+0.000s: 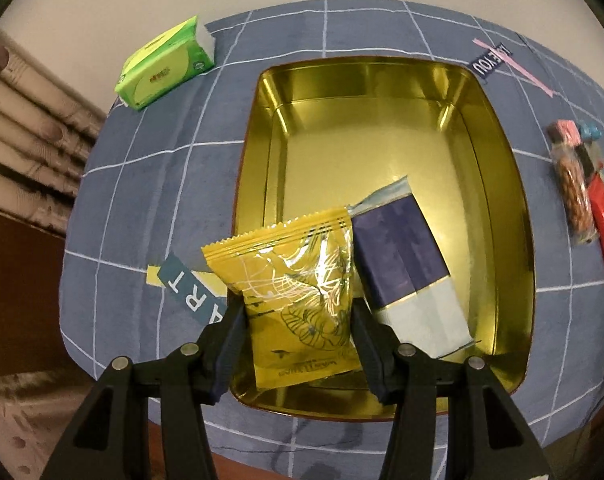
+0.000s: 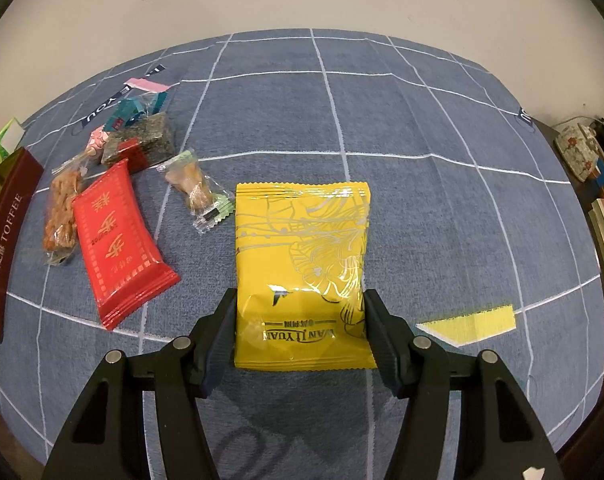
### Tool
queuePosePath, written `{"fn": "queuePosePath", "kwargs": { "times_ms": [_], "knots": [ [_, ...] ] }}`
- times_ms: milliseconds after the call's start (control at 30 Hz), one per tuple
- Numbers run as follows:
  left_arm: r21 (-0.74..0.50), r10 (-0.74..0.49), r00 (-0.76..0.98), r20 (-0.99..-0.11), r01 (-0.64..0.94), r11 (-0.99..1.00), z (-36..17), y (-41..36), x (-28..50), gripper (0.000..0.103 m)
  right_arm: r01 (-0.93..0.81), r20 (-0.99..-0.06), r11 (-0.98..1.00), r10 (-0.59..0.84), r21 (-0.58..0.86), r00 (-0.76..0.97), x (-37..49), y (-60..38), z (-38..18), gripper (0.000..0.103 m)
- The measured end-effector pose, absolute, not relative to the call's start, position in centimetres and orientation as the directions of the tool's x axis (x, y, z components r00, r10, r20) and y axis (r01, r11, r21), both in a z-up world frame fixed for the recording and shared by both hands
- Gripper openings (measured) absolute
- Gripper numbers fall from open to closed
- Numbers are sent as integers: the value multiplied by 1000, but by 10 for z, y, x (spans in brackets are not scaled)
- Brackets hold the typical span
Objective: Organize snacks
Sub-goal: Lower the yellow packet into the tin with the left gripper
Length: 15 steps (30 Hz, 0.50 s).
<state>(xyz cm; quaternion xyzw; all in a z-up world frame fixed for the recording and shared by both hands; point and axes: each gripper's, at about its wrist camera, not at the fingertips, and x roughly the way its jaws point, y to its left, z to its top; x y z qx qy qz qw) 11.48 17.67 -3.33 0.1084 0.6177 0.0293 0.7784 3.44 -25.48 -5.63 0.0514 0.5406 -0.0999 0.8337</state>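
Observation:
My left gripper (image 1: 296, 308) is shut on a yellow snack packet (image 1: 290, 276) and holds it tilted over the near left corner of an open gold tin (image 1: 502, 160). In the tin a purple and pale blue packet (image 1: 402, 256) leans just right of the held one. My right gripper (image 2: 301, 300) points down at the blue checked cloth (image 2: 422, 120), its fingers pressed on both side edges of a second yellow packet (image 2: 302, 240) that lies flat there.
Left of the right gripper lie a red packet (image 2: 118, 248), a nut bar (image 2: 60, 216), a clear-wrapped sweet (image 2: 196, 188) and a dark bar (image 2: 142, 144). The tin's dark red side (image 2: 6, 248) is at far left. A green tissue pack (image 1: 166, 64) sits beyond the tin.

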Motion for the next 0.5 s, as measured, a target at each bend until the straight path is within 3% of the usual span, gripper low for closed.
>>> {"fn": "queuePosePath", "kwargs": {
  "times_ms": [500],
  "knots": [
    [219,185,276,-943,100,971,-36,175,108,58,237,-913,971,-133,-41,386,35,-250,-55,55]
  ]
}}
